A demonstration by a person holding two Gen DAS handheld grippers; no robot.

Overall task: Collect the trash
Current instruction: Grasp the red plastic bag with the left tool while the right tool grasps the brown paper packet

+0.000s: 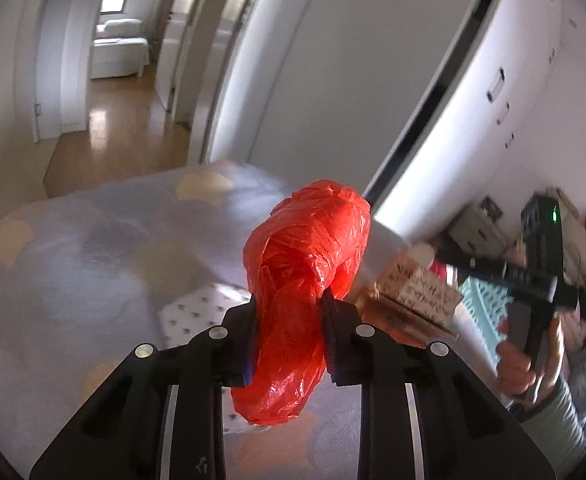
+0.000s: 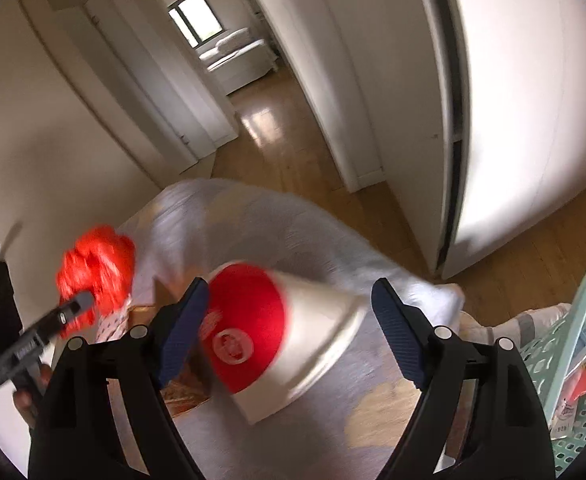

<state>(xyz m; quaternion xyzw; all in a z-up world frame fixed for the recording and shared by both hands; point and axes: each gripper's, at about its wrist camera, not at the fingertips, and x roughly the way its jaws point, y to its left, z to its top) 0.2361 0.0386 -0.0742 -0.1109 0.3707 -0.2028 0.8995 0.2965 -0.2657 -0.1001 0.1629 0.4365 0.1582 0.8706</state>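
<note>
1. Already the left tongs point(image 1: 289, 332) pinch the crumpled red plastic bag point(image 1: 305, 264), holding it above the bed point(image 1: 93, 248).
2. Right tongs point(image 2: 289, 332) gape wide, gripping nothing.
3. Between their jaws on the bed lies a white paper cup point(image 2: 293, 340), tipped over, red mouth facing left, long axis running crosswise.
4. Right of the cup, the green basket point(image 2: 585, 320) waits.

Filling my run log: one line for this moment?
left tool: shut on crumpled red plastic bag | right tool: open around red-and-white paper cup, not gripped
</note>
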